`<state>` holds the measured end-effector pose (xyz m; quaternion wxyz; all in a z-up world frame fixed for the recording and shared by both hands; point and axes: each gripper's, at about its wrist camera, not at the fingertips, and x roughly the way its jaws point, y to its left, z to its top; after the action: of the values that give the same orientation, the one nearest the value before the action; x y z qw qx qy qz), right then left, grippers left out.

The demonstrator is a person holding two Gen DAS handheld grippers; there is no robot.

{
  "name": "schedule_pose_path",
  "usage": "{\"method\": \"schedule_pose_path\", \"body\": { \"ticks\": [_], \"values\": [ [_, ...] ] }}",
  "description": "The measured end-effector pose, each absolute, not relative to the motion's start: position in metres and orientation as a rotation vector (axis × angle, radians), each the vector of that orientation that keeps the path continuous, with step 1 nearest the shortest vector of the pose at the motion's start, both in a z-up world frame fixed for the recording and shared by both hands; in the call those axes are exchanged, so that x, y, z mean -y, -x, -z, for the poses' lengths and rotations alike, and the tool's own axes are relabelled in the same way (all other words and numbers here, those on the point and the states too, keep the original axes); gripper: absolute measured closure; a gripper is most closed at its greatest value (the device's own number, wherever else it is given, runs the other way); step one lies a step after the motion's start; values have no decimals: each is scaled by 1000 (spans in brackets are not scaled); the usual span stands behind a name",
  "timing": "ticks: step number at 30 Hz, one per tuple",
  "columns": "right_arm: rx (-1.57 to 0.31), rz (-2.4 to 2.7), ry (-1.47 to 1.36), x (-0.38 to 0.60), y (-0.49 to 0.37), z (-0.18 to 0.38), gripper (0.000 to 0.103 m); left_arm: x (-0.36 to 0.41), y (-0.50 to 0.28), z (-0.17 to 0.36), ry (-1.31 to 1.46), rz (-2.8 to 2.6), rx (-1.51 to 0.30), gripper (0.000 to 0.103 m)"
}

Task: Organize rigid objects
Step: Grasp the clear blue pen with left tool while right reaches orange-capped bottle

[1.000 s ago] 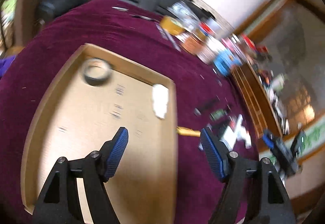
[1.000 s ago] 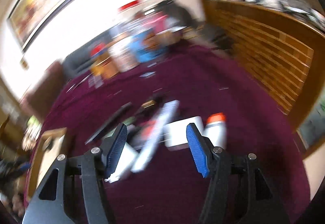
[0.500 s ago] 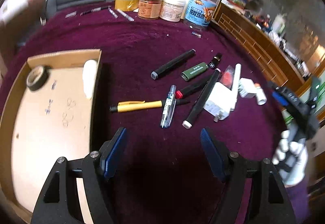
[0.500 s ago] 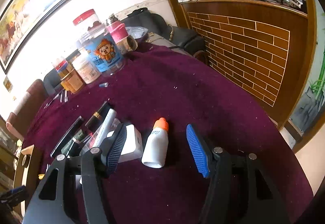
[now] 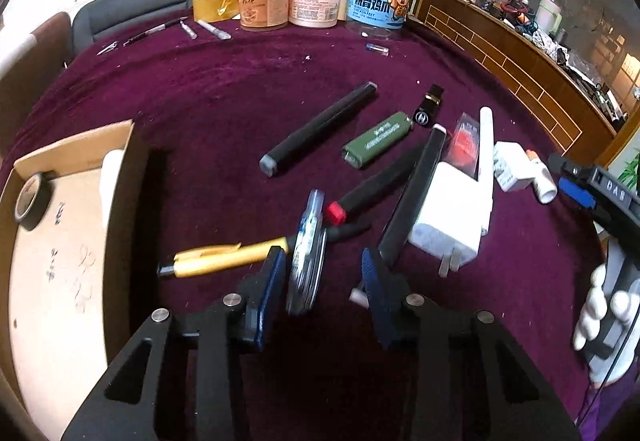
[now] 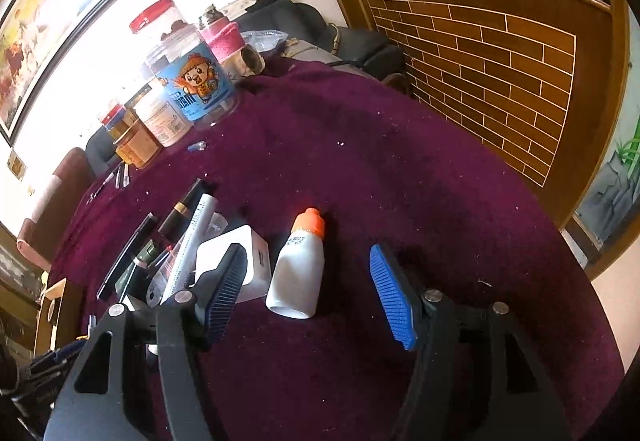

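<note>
A roll of black tape [image 5: 33, 197] and a white object [image 5: 111, 177] are held in the cardboard tray [image 5: 76, 145] at the left of the purple tabletop [image 5: 224, 89]. The left gripper [image 5: 324, 273] has just been closing; a clear blue pen [image 5: 308, 253] is seen between its fingers, the right pad not touching. The right gripper [image 6: 308, 289] is spread open around a white bottle [image 6: 298, 273].

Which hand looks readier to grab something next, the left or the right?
Left, probably. The left tool has just been closing with the clear blue pen between its pads. The right tool straddles the white bottle, pads well apart.
</note>
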<state>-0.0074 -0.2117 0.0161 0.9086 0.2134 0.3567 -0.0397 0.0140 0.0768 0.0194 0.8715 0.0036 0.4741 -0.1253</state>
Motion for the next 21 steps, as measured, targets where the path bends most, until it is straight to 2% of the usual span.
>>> {"method": "schedule_pose_path", "body": {
  "ticks": [3,14,21],
  "values": [
    [-748,84,-427,210,5,-15,40,-77,-16,-15,9,277,-1005,92],
    [-776,85,-431,211,3,-11,40,-93,28,-24,76,318,-1007,91],
    [-780,88,-438,211,2,-10,40,-87,19,-11,67,290,-1017,87]
  ]
}}
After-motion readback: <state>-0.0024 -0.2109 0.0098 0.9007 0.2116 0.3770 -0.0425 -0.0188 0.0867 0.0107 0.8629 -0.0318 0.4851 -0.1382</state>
